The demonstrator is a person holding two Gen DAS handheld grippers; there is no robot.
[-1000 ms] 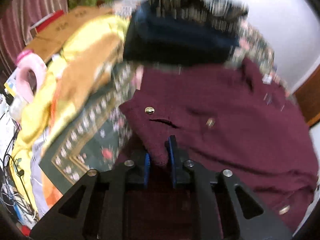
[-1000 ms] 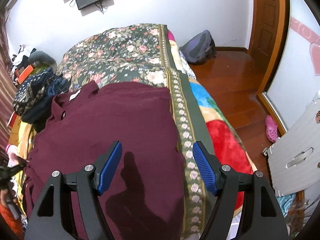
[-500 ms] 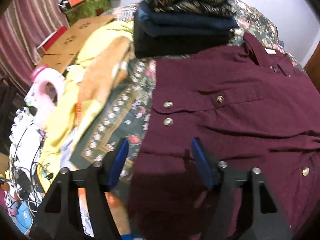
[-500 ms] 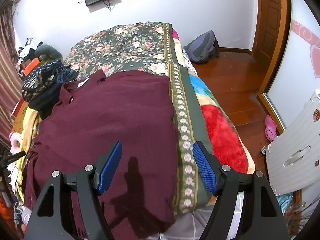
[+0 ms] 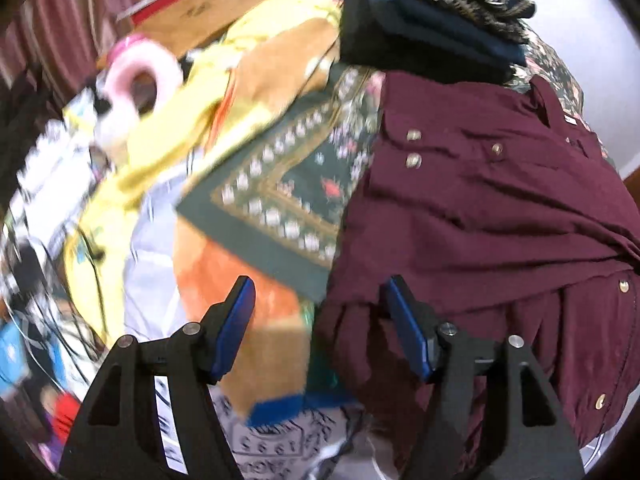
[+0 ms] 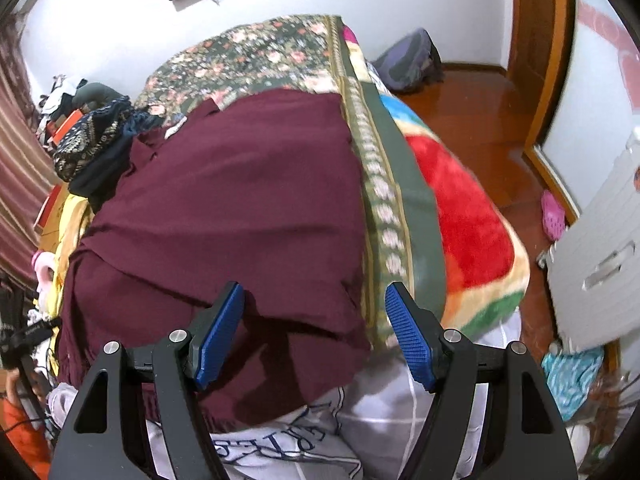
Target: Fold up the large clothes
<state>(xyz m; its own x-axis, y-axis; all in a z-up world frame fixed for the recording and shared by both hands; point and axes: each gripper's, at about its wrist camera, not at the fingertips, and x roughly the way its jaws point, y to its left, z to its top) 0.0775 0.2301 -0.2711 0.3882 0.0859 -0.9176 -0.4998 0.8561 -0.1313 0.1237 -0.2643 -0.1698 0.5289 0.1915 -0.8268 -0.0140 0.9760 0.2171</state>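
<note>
Left hand-held gripper stands wide and empty in the left wrist view, one finger just over the near left edge of the maroon button-up shirt, the other over the orange blanket beside it; nothing is pinched, and it looks poised to take that hanging hem corner. The shirt lies spread on the bed, collar toward the stack of folded clothes at the far side, probably laid flat for folding. Seen from the right wrist, the right hand-held gripper is equally wide and empty above the shirt where its near right corner drapes over the bed's foot edge, beside the green floral bedspread.
</note>
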